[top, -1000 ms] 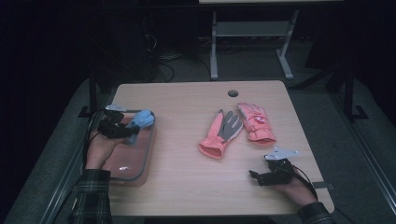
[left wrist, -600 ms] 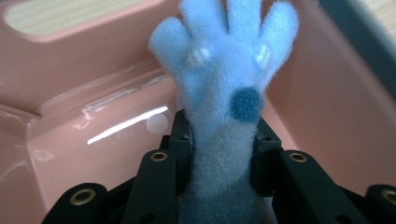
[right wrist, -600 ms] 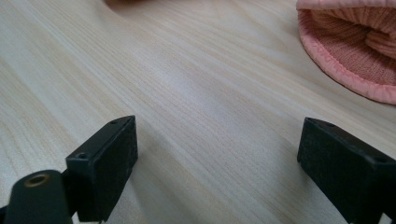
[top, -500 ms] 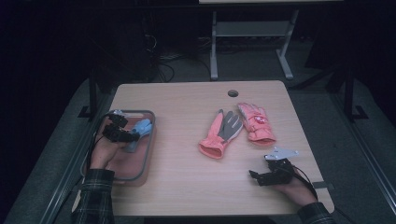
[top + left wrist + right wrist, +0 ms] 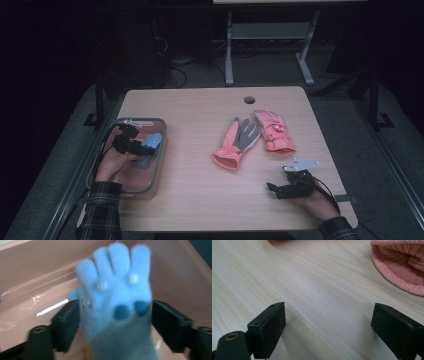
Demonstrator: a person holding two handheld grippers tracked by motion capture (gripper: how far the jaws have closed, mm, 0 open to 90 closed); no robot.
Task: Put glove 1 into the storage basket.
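A light blue knit glove [image 5: 153, 141] [image 5: 115, 297] hangs between my left gripper's jaws, fingers pointing away from the camera. My left gripper [image 5: 134, 145] [image 5: 115, 322] is shut on it, over the inside of a clear plastic bin [image 5: 159, 165] [image 5: 30, 270] at the table's left edge. Two pink gloves lie mid-table, one palm up with a grey palm [image 5: 235, 145], the other [image 5: 274, 131] beside it on the right. My right gripper [image 5: 275, 190] [image 5: 328, 322] rests open on the bare wood near the front right, and a pink cuff [image 5: 402, 272] lies ahead of it to the right.
The wooden table [image 5: 200, 200] has a round cable hole [image 5: 249, 100] near its far edge. A metal stand [image 5: 270, 45] and cables sit on the dark floor beyond. Bare wood lies between the bin and the pink gloves.
My left gripper has carried the blue glove a little nearer and lower, into the bin. The right gripper and the pink gloves have stayed put.
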